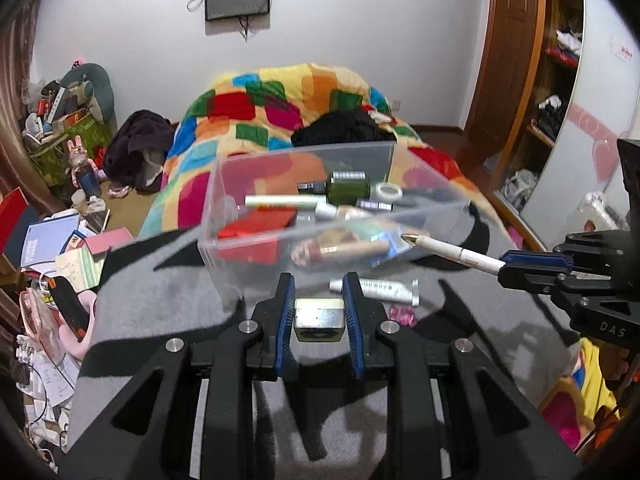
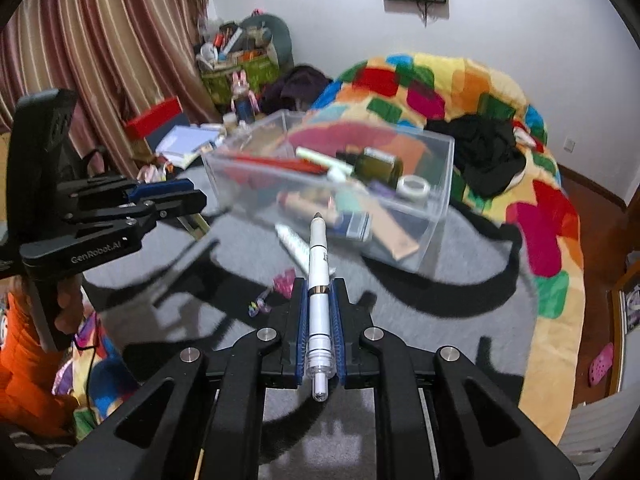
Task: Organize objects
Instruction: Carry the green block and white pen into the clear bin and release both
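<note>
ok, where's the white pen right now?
The white pen is clamped in the right gripper, tip pointing toward the clear plastic box, above the grey blanket; in the left wrist view it's at right.

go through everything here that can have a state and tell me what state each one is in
left gripper: shut on a small metal-and-cream block
small block: clamped between the blue pads, off the blanket
right gripper: shut on a white pen
white pen: held lengthwise, gold tip pointing at the bin
clear plastic bin: open-topped, partly filled
white tube: lying flat on the grey blanket, outside the bin
</note>
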A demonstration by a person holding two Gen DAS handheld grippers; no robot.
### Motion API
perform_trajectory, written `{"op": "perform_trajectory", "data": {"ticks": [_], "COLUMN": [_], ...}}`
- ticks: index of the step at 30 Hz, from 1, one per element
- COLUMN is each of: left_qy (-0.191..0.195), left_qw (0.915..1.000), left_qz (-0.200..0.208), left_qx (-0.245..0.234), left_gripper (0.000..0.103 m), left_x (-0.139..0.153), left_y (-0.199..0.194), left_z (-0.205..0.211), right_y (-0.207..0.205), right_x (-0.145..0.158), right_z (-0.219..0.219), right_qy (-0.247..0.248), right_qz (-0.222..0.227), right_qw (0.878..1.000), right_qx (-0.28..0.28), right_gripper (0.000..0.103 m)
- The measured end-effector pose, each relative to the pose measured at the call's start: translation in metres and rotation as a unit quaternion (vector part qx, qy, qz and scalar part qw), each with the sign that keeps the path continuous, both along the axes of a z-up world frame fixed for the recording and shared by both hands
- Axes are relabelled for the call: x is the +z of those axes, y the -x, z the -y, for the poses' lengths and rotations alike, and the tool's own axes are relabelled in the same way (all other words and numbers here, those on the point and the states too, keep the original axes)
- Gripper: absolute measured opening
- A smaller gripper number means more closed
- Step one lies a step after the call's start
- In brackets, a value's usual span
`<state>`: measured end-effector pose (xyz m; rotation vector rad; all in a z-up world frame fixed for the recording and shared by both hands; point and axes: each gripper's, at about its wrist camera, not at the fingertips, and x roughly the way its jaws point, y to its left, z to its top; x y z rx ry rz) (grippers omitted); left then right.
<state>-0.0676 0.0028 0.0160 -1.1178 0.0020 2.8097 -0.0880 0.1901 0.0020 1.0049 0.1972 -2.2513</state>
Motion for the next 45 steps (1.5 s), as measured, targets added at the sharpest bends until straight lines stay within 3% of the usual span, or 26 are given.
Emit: {"op": "perform_trajectory", "data": {"ticks": [12, 19, 28, 35, 45], "left_qy": [-0.006, -0.007, -0.008, -0.024, -0.033], "left_qw": [0.9995, 0.9997, 0.9998, 0.9993, 0.9994], "left_qz": [-0.027, -0.002, -0.002, 0.028, 0.007], "left_qx": [0.014, 0.022, 0.018, 0.009, -0.003], "left_gripper": [0.024, 0.024, 0.024, 0.025, 0.032], "left_x": [0.022, 0.007, 0.003, -0.006, 0.009], "left_y": [0.027, 0.06, 0.083, 0.102, 0.082], "left_z": [0.005, 0.01, 0.008, 0.006, 0.005], "right_y": [0.024, 0.064, 0.106, 0.113, 0.086], "right_x": [0.037, 0.024, -0.006, -0.02, 0.006], "right_z": [0.002, 0.016, 0.042, 0.051, 0.037], "right_qy": [0.042, 0.047, 0.041, 0.004, 0.003], "right_qz": [-0.046, -0.025, 0.016, 0.033, -0.006], "right_qw": [0.998, 0.998, 0.999, 0.999, 1.0], "right_qx": [-0.017, -0.029, -0.018, -0.019, -0.01], "right_gripper": [0.01, 0.01, 0.01, 0.012, 0.013]}}
